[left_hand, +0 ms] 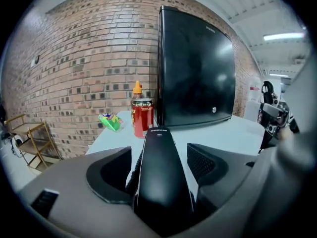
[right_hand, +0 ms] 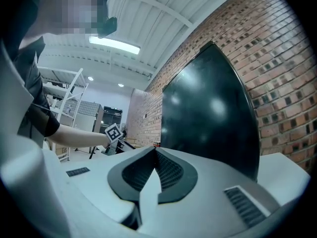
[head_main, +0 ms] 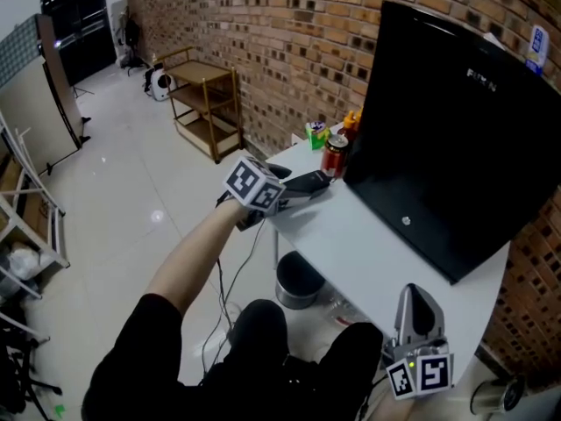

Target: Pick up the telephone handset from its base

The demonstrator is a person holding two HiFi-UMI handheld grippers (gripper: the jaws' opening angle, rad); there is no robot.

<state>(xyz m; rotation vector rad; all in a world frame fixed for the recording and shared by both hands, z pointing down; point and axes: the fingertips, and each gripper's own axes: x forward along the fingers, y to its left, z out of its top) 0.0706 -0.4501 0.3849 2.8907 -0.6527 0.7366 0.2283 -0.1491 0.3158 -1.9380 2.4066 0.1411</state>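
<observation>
Glossy black telephone handset (left_hand: 159, 148), long and rounded, fills the left gripper view. It lies lengthwise between the wide-spread jaws of the left gripper (left_hand: 159, 177), with a gap at each side and a coiled cord at its left edge. Only the head view places it: at the end of the white table (head_main: 386, 253), beside a red drink can (head_main: 335, 154) and a big black cabinet (head_main: 456, 130). Its base cannot be made out. Only its own view shows the right gripper (right_hand: 154, 157) with jaws closed together on nothing.

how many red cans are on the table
1. The red can stands at the table's far end beside the black appliance; others may hide behind it.
</observation>
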